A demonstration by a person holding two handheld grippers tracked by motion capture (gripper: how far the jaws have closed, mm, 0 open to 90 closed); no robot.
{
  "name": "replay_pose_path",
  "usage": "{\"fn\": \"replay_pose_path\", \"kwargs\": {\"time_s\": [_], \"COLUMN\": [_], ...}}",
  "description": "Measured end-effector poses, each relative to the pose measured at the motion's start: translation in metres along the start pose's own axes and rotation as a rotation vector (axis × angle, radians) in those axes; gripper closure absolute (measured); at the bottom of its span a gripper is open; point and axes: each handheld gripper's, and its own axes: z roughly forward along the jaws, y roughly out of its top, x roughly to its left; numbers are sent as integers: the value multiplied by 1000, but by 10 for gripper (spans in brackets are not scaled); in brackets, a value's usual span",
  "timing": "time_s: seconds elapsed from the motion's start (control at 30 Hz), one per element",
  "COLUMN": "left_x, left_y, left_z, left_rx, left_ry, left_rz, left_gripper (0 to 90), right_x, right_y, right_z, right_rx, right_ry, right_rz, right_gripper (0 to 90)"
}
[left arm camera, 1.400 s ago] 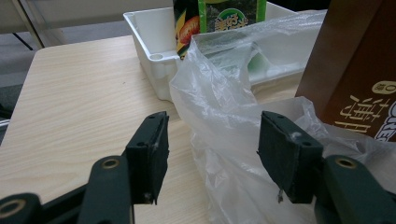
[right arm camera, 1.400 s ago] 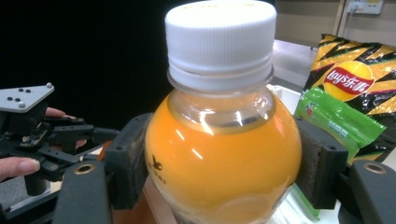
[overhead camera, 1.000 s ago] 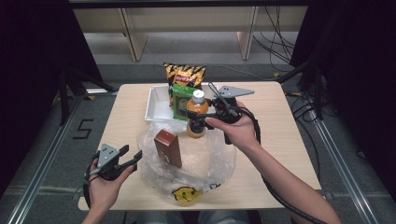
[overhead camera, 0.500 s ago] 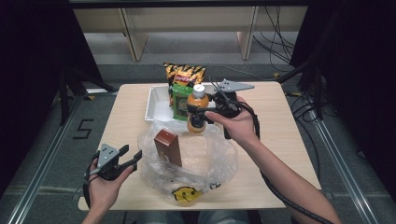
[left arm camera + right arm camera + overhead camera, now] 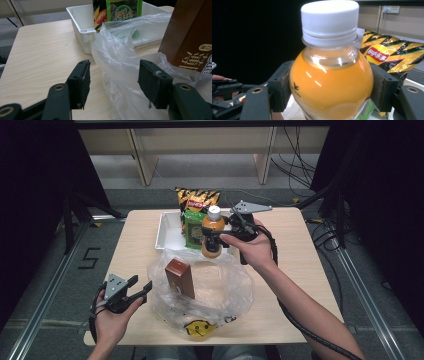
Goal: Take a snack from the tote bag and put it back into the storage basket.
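An orange juice bottle (image 5: 212,232) with a white cap hangs upright over the far rim of a clear plastic bag (image 5: 220,290), and my right gripper (image 5: 214,237) is shut on it. In the right gripper view both pads press the bottle's (image 5: 332,82) shoulder. A brown drink carton (image 5: 180,277) stands upright inside the bag. My left gripper (image 5: 142,287) is open at the bag's left edge. In the left gripper view the bag's crumpled rim (image 5: 120,57) lies between the parted jaws, with the carton (image 5: 190,37) just beyond.
A white tray (image 5: 167,232) sits at the back of the wooden table (image 5: 295,255), holding a green snack pack (image 5: 192,227). A yellow and black Lay's crisp bag (image 5: 197,197) stands behind it. The bag's near end has a yellow smiley print (image 5: 197,330).
My right gripper has lifted the bottle slightly, up from the tray's edge. My left gripper has kept still with its jaws equally wide.
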Motion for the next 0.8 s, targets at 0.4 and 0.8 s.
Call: {"fn": "replay_pose_path", "kwargs": {"time_s": [0.4, 0.8], "left_x": [1, 1], "left_y": [0, 0], "left_z": [0, 0], "left_rx": [1, 2], "left_ry": [-1, -1], "left_rz": [-1, -1], "left_gripper": [424, 424], "right_x": [-9, -27], "right_y": [6, 5], "right_z": [5, 11], "right_rx": [-12, -1], "right_ry": [-25, -70], "right_rz": [-17, -7], "right_gripper": [310, 310]}}
